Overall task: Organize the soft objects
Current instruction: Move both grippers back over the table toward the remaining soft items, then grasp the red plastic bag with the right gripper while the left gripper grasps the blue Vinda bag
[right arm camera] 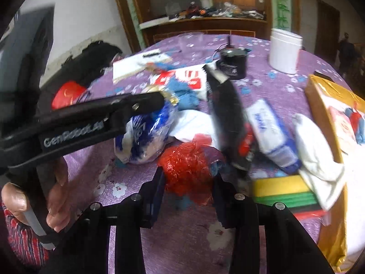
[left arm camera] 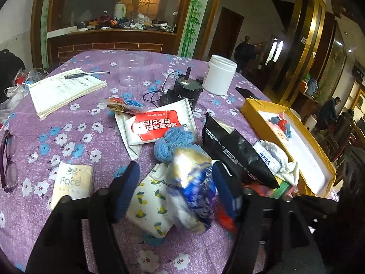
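Note:
My left gripper (left arm camera: 175, 182) is open, its jaws on either side of a blue-and-white plastic bag of soft stuff (left arm camera: 194, 189), which also shows in the right wrist view (right arm camera: 146, 134). My right gripper (right arm camera: 189, 182) is open around a red mesh scrub ball (right arm camera: 187, 166) on the purple flowered cloth; whether the pads touch it I cannot tell. A blue knitted piece (left arm camera: 173, 143), a lemon-print tissue pack (left arm camera: 150, 210), a Vinda tissue pack (right arm camera: 273, 134) and a white cloth (right arm camera: 317, 146) lie around them.
A gold box (left arm camera: 294, 141) with white lining stands at the right. A black pouch (left arm camera: 239, 153), red-white wipes pack (left arm camera: 157, 123), Face tissue pack (left arm camera: 73, 185), stacked sponges (right arm camera: 285, 196), white jar (left arm camera: 220, 75), black motor (left arm camera: 187, 89), notebook with pen (left arm camera: 66, 91), glasses (left arm camera: 9, 162).

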`<state>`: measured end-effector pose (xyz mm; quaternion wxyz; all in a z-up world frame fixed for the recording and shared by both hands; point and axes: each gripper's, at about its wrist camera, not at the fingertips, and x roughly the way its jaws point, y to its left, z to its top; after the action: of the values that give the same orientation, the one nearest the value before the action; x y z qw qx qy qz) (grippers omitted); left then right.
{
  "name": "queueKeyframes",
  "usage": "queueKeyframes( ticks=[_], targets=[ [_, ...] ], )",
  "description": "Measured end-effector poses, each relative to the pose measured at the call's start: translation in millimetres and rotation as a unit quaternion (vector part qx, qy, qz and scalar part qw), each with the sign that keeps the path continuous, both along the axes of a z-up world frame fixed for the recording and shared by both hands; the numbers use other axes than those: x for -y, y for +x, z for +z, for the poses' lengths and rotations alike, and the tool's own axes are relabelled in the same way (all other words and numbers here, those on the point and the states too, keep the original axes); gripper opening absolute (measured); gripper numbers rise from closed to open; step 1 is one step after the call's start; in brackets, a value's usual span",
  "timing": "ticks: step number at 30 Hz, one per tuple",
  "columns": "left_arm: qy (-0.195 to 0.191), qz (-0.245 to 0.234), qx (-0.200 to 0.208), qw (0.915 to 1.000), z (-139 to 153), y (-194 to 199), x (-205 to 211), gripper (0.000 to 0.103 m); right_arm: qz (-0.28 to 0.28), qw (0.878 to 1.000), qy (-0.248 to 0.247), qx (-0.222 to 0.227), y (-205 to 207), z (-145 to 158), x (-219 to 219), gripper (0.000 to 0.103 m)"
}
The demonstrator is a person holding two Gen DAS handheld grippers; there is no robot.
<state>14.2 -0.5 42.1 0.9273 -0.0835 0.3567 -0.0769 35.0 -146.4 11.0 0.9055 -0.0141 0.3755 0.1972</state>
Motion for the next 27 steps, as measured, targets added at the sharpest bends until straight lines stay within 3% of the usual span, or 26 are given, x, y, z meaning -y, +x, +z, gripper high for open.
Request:
queueKeyframes(
  ticks=[4, 8, 10, 14, 21, 27],
  targets=[
    [0.020, -0.012, -0.009, 0.9997, -5, 2, 9, 0.074, -0.005, 1.000, 0.024, 0.017, -17, 3, 18, 0.039],
    [0.066, -0.029, 0.024, 0.9971, 0, -10, 27, 0.074, -0.023, 0.998, 0.059, 0.013, -20, 3, 38, 0.039],
    [0.069, -0.039, 0.027, 0.9965, 1, -15, 31, 0.074, -0.028, 0.996, 0.079, 0.005, -19, 1, 46, 0.039],
    [0.080, -0.051, 0.004, 0.9955, -6, -28, 39, 0.074, -0.036, 0.993, 0.111, -0.008, -13, -1, 56, 0.039],
    [0.108, -0.040, -0.047, 0.9923, -22, -25, 53, 0.074, -0.034, 0.993, 0.112, -0.006, -13, 0, 56, 0.039],
    [0.108, -0.018, -0.051, 0.9927, -23, -12, 54, 0.070, -0.036, 0.993, 0.115, -0.001, -15, 1, 57, 0.039]
  ],
)
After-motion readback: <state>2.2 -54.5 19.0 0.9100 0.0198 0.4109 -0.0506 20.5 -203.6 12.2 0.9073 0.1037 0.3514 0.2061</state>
